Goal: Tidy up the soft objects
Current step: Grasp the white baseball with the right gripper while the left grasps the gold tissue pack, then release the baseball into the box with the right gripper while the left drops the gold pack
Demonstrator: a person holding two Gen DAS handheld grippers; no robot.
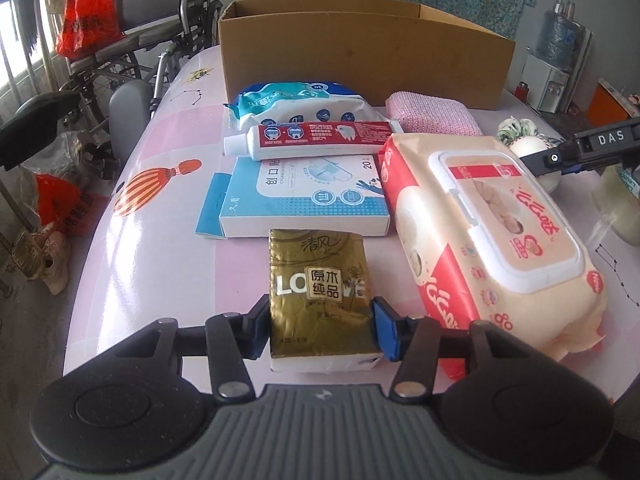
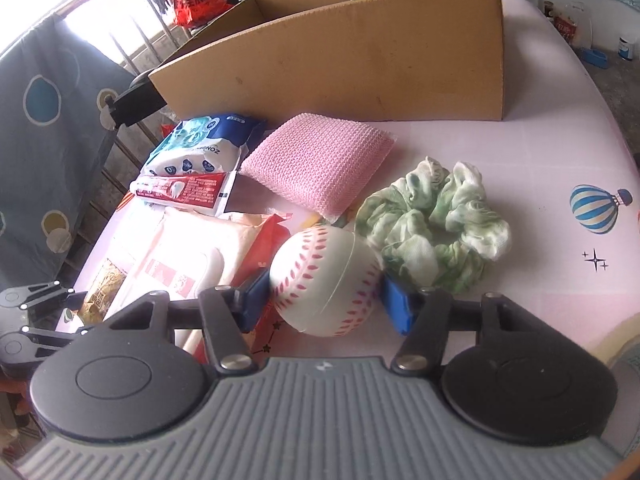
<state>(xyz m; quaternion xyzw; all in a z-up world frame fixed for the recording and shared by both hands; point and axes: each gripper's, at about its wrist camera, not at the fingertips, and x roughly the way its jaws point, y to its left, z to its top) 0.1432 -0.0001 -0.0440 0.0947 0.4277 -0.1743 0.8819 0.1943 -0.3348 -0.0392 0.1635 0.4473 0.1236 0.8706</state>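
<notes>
My left gripper (image 1: 320, 330) is shut on a gold tissue pack (image 1: 318, 280), its blue pads pressing both sides, at the table's near edge. My right gripper (image 2: 326, 300) is shut on a white soft baseball (image 2: 324, 280) with red stitching. The baseball also shows in the left wrist view (image 1: 532, 152), beside the right gripper's arm (image 1: 592, 144). A green-white scrunchie (image 2: 436, 232) lies just right of the ball. A pink mesh sponge (image 2: 316, 160) lies behind it. A big wet-wipe pack (image 1: 492, 240) lies right of the tissue pack. An open cardboard box (image 1: 360, 52) stands at the back.
A red toothpaste tube (image 1: 312, 138), a blue bandage box (image 1: 308, 196) and a blue-white pouch (image 1: 300, 104) lie in the middle of the pink table (image 1: 168, 240). A wheelchair (image 1: 132, 40) and red bags stand left of the table. A cup (image 1: 620, 208) stands at the right.
</notes>
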